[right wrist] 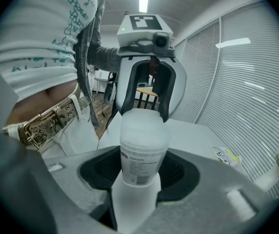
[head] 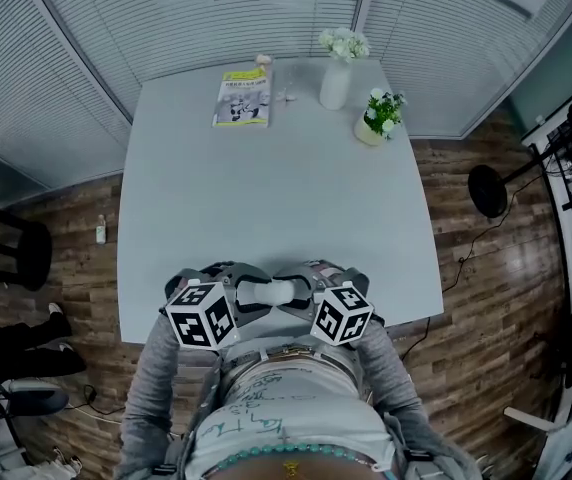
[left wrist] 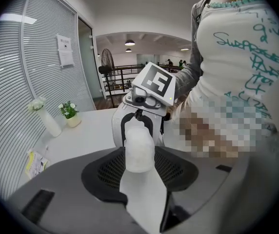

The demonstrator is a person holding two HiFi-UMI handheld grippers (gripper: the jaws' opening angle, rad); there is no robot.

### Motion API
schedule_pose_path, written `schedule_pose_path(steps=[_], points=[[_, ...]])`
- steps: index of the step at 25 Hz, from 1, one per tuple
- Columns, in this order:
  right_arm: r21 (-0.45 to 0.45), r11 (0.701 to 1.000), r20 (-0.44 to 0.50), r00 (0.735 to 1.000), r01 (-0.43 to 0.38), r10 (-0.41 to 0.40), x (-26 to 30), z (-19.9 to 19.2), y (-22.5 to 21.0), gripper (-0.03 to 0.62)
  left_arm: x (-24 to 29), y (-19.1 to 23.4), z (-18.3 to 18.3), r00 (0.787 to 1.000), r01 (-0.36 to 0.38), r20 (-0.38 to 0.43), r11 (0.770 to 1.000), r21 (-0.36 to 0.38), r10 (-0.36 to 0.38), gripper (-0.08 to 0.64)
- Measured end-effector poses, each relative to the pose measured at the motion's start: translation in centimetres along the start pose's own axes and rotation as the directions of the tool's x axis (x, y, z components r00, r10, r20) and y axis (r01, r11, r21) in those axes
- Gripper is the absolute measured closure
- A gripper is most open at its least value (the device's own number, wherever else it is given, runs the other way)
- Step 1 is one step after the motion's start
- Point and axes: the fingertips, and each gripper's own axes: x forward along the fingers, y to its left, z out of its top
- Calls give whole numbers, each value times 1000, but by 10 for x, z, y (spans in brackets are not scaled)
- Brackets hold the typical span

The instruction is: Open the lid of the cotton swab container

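Observation:
The cotton swab container, a frosted white cylinder, lies crosswise above the table's near edge, held between both grippers. My left gripper is shut on its plain frosted end, seen as the container in the left gripper view, with my left gripper closed around it. My right gripper is shut on the labelled body. In the right gripper view the container shows its printed label, with my right gripper around its lower part. The lid looks closed; its seam is hard to make out.
On the pale table, a yellow booklet, a white vase of flowers and a small potted plant stand at the far side. Blinds ring the table. A dark stool is at the left.

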Motion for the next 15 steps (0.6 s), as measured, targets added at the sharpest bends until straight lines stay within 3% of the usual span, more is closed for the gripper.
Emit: schedule_pose_path(steps=[4, 9, 15], points=[[18, 1000, 3, 1000, -3, 3, 1, -1, 0, 382, 1, 1, 0, 1000, -6, 6, 1000, 12, 6, 379], [89, 996, 15, 1000, -4, 3, -4, -1, -4, 390, 3, 5, 13, 988, -143, 72, 980, 140, 134, 367], [97, 995, -12, 1000, -9, 10, -2, -4, -1, 391, 8, 0, 13, 991, -124, 66, 980, 153, 115, 347]])
